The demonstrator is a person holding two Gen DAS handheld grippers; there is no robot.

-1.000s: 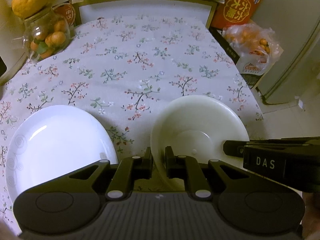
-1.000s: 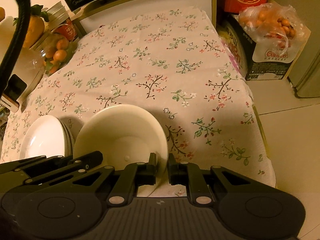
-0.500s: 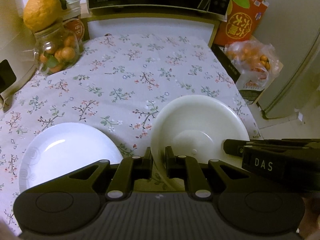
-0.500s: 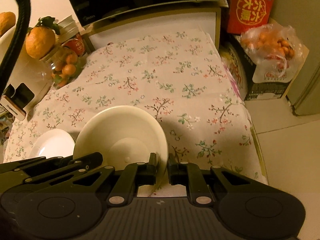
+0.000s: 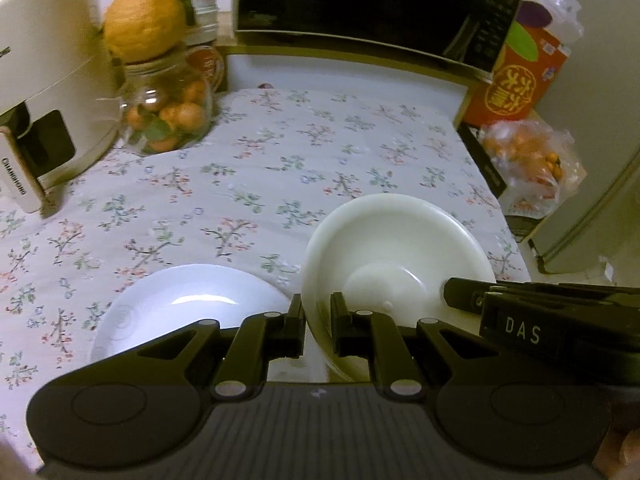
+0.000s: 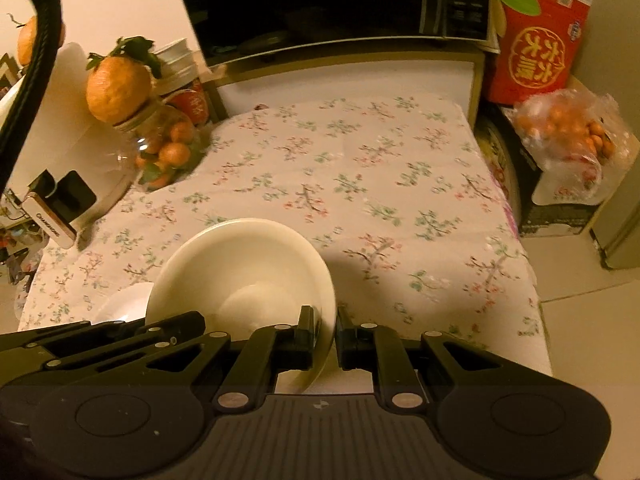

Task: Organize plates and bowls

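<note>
Glossy cream bowl point(image 5: 396, 248), rim pinched by left tongs point(image 5: 318, 322) and right tongs point(image 6: 325, 330).

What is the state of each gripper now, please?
Left gripper: closed on the left rim of the cream ceramic bowl.
Right gripper: closed on the bowl's right rim.

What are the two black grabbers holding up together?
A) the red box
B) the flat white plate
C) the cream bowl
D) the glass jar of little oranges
C: the left gripper and the right gripper each pinch an opposite side of the cream bowl rim; the white plate lies on the tablecloth.
</note>
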